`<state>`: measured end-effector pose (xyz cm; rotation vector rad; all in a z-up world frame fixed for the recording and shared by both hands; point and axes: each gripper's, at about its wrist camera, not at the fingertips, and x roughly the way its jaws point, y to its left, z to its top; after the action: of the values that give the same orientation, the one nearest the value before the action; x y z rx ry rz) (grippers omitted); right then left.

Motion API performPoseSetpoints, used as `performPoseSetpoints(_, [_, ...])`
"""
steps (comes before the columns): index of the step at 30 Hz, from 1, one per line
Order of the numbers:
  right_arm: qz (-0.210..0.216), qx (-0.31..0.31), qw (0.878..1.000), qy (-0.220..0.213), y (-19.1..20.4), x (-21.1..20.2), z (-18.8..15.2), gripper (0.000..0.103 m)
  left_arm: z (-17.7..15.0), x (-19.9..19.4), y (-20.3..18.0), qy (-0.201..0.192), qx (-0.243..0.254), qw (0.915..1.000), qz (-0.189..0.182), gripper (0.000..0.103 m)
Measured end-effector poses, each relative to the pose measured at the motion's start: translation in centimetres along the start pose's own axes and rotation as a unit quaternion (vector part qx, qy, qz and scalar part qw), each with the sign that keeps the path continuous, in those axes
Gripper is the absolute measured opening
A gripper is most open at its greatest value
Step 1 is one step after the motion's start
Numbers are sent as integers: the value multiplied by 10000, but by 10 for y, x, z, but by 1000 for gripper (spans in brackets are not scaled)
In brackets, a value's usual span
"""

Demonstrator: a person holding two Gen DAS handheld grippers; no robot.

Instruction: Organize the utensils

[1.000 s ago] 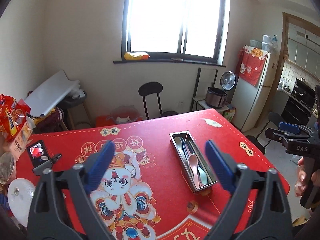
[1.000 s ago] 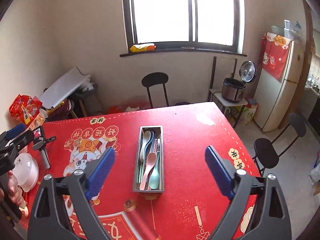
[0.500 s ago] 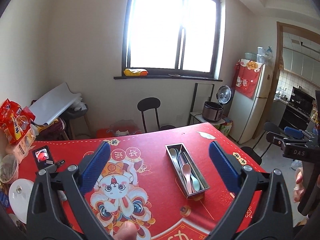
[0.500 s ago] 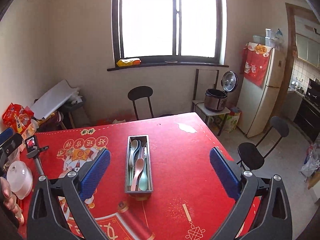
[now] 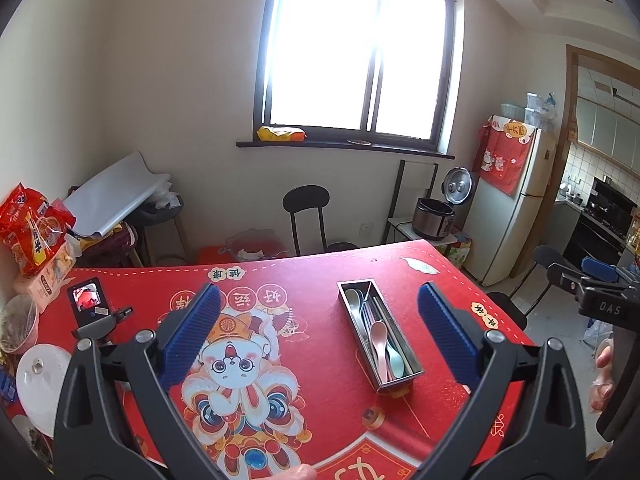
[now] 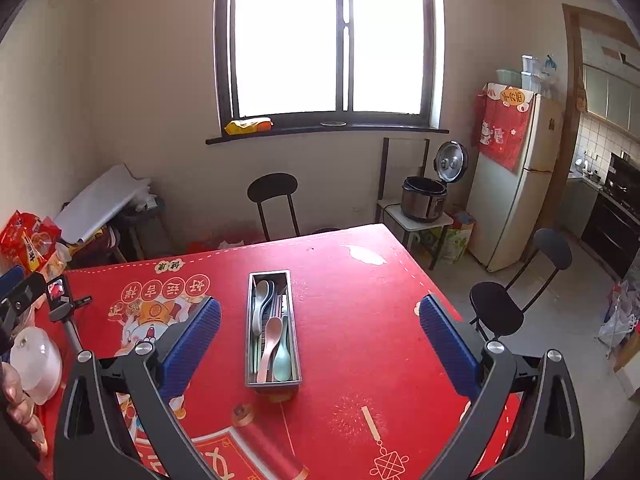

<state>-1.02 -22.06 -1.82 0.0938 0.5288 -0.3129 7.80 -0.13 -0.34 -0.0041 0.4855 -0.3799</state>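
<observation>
Left gripper (image 5: 319, 334): blue-padded fingers (image 5: 191, 332) are held wide apart, nothing between them, above the red tablecloth (image 5: 320, 400). Right gripper (image 6: 320, 334): fingers (image 6: 446, 346) are likewise spread and empty.

Stainless steel utensil tray (image 6: 273, 382): shown at lower centre of the right wrist view, between the two fingers, and right of centre in the left wrist view (image 5: 400, 378), resting flat on the cloth. Within it are seen a pink spoon (image 6: 270, 340), a mint-green spoon (image 6: 283, 354), a grey spoon (image 6: 260, 294), and a bundle of chopsticks (image 6: 278, 304) whose count cannot be made out. A small round object beneath the tray's near end is largely hidden.

At the left edge, a white lid (image 5: 40, 380), a small camera on a stand (image 5: 90, 308) and red snack packets (image 5: 30, 232) are seen, the lid partly covered by the gripper frame. A rice cooker (image 6: 424, 198) with raised lid is placed at the upper right.
</observation>
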Motion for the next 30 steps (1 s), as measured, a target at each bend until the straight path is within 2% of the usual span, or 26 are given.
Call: performPoseSetpoints(30, [-179, 87, 9998, 61, -6, 4, 1, 97, -2, 6, -4, 153, 68, 9999, 29, 97])
